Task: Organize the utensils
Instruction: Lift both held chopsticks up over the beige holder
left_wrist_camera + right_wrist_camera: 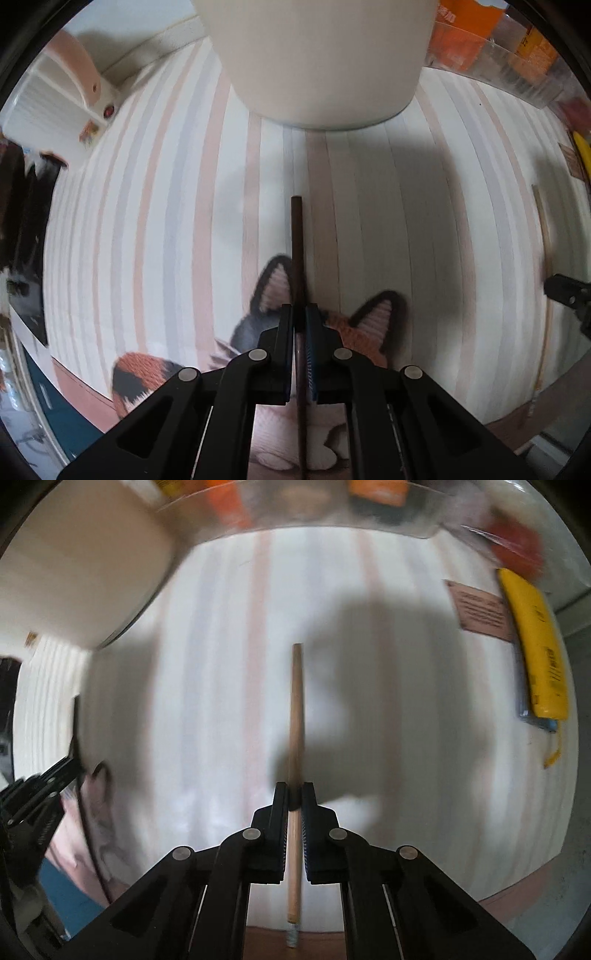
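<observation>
1. Chopsticks are what I have in both grippers: a dark brown wooden chopstick (297,236) in my left gripper (299,314) and a light tan wooden chopstick (295,716) in my right gripper (294,794).
2. My left gripper's jaws are closed on the dark chopstick, which runs straight out between the pads; its blunt end hangs over the striped cloth.
3. My right gripper's jaws are clamped on the tan chopstick the same way. A short silvery tip (291,936) shows at its near end, behind the pads.
4. Both sticks sit above a tablecloth with pale pink, grey and white stripes (147,221).
5. A cat-shaped woven mat in grey, orange and pink with black-edged ears (376,314) lies on the cloth right under my left gripper.
6. A large cream-white round container (317,55) stands ahead of the dark chopstick, apart from its end. In the right wrist view it fills the upper left corner.
7. A clear plastic bin holding orange packets (491,55) stands at the far edge of the cloth.
8. A yellow flat packet (535,646) lies on the right of the cloth, beside a small pinkish card (480,613).
9. From the left wrist I see the tan chopstick and part of my right gripper at the right edge; the right wrist view is blurred.
</observation>
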`<action>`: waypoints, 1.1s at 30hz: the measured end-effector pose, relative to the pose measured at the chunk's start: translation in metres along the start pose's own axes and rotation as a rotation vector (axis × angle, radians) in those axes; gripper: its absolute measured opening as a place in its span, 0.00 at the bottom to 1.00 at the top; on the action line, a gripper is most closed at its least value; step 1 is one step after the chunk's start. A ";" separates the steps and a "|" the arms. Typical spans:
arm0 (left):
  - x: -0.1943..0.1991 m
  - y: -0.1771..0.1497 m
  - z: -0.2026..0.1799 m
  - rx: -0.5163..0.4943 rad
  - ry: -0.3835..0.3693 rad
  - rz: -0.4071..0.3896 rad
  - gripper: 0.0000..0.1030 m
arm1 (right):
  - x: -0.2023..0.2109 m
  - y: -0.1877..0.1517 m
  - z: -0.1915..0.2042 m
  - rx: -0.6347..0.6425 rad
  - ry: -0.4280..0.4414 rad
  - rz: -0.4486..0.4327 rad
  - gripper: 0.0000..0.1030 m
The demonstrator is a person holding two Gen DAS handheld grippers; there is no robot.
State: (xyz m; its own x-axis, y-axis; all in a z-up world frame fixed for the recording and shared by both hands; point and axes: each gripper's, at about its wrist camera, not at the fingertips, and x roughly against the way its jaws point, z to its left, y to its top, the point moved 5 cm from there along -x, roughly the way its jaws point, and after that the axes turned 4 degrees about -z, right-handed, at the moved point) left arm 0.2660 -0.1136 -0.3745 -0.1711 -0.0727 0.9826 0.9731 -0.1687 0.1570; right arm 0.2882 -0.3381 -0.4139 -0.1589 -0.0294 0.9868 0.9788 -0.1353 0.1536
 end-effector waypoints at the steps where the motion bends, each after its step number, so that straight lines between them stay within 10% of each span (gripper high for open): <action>1: -0.002 0.001 0.007 0.023 -0.015 0.006 0.04 | 0.000 0.000 0.003 0.006 -0.006 0.004 0.07; 20: -0.009 0.008 0.048 0.081 -0.095 0.019 0.04 | -0.008 0.020 0.037 0.070 -0.115 0.083 0.10; 33: 0.081 0.004 0.069 0.100 -0.117 -0.228 0.04 | 0.056 0.013 0.044 -0.026 -0.046 -0.182 0.07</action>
State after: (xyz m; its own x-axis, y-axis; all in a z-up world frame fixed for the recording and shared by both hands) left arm 0.2670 -0.0524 -0.2875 -0.3746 0.0707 0.9245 0.9227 -0.0691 0.3792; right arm 0.2978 -0.2977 -0.3546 -0.3265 0.0434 0.9442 0.9307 -0.1598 0.3292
